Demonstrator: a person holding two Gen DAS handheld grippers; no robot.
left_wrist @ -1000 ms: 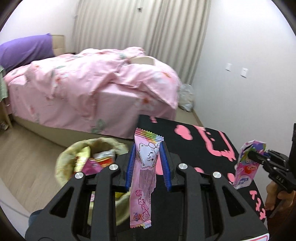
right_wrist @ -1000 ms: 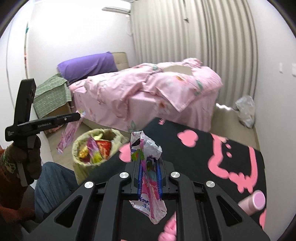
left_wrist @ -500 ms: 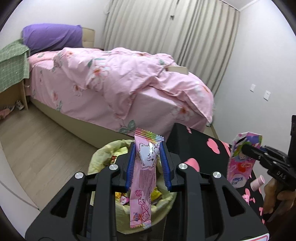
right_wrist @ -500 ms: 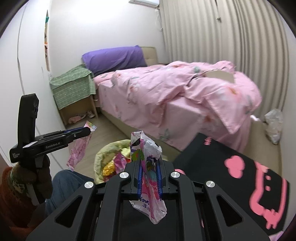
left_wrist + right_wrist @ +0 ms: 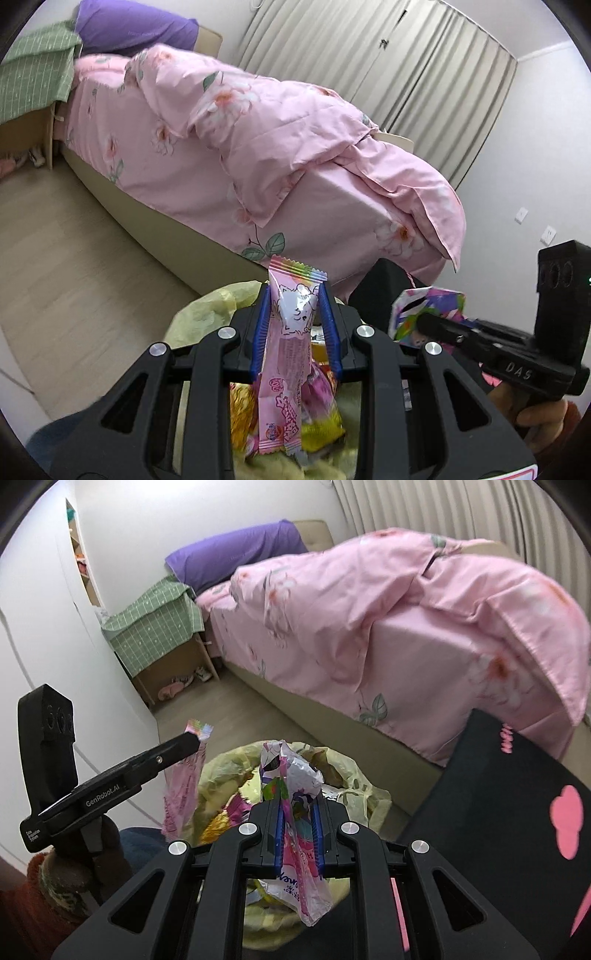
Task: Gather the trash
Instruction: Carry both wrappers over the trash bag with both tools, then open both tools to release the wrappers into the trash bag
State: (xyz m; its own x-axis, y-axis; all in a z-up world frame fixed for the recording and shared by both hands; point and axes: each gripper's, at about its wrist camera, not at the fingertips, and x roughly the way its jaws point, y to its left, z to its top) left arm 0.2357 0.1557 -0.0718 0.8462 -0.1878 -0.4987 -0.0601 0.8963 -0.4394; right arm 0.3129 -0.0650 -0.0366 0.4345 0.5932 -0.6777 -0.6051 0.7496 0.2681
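Left wrist view: the left gripper (image 5: pixel 295 328) is clamped on a long pink candy wrapper (image 5: pixel 286 354), which hangs straight above the yellow trash bag (image 5: pixel 207 310), already full of colourful packets. Just right of the bag, the right gripper (image 5: pixel 421 321) pinches a crumpled multicoloured wrapper (image 5: pixel 428 306). Right wrist view: that gripper's blue pads (image 5: pixel 279 834) squeeze the crumpled wrapper right over the bag's opening (image 5: pixel 236 760); the pink one dangles at the bag's left rim, maybe just outside, hard to say. The pink bed (image 5: pixel 369 627) sits behind the bag.
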